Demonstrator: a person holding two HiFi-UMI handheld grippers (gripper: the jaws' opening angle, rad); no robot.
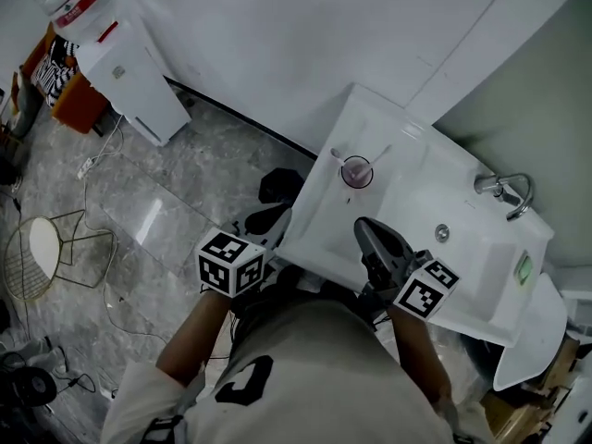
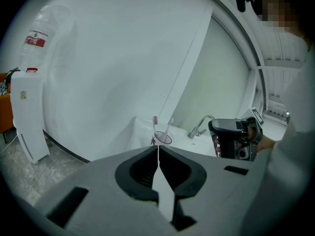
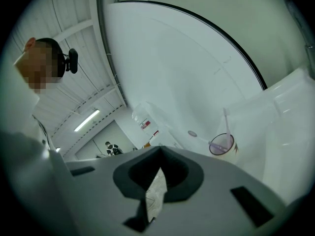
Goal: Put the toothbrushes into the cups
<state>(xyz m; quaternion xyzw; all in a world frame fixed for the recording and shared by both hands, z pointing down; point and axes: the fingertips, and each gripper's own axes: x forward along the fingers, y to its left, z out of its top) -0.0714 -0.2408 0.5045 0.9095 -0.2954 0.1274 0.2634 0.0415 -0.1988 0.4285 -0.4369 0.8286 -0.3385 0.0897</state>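
Observation:
A clear cup [image 1: 357, 172] with a purple rim stands at the far left corner of the white sink counter [image 1: 462, 276]. Two toothbrushes [image 1: 375, 158] stand in it, one pink [image 2: 155, 122] and one white [image 2: 170, 127]. My right gripper [image 1: 364, 227] hovers over the counter's front, a little short of the cup [image 3: 221, 144], shut with nothing between its jaws. My left gripper [image 1: 268, 220] is beside the counter's left edge, over the floor, also shut and empty. The cup [image 2: 162, 137] shows just beyond its closed tips [image 2: 158, 147].
A chrome faucet [image 1: 504, 191] and basin drain [image 1: 442, 233] lie right of the cup. A white water dispenser [image 1: 129, 72] stands against the wall at far left, and a wire stool [image 1: 46, 248] is on the marble floor. My right gripper [image 2: 235, 136] appears in the left gripper view.

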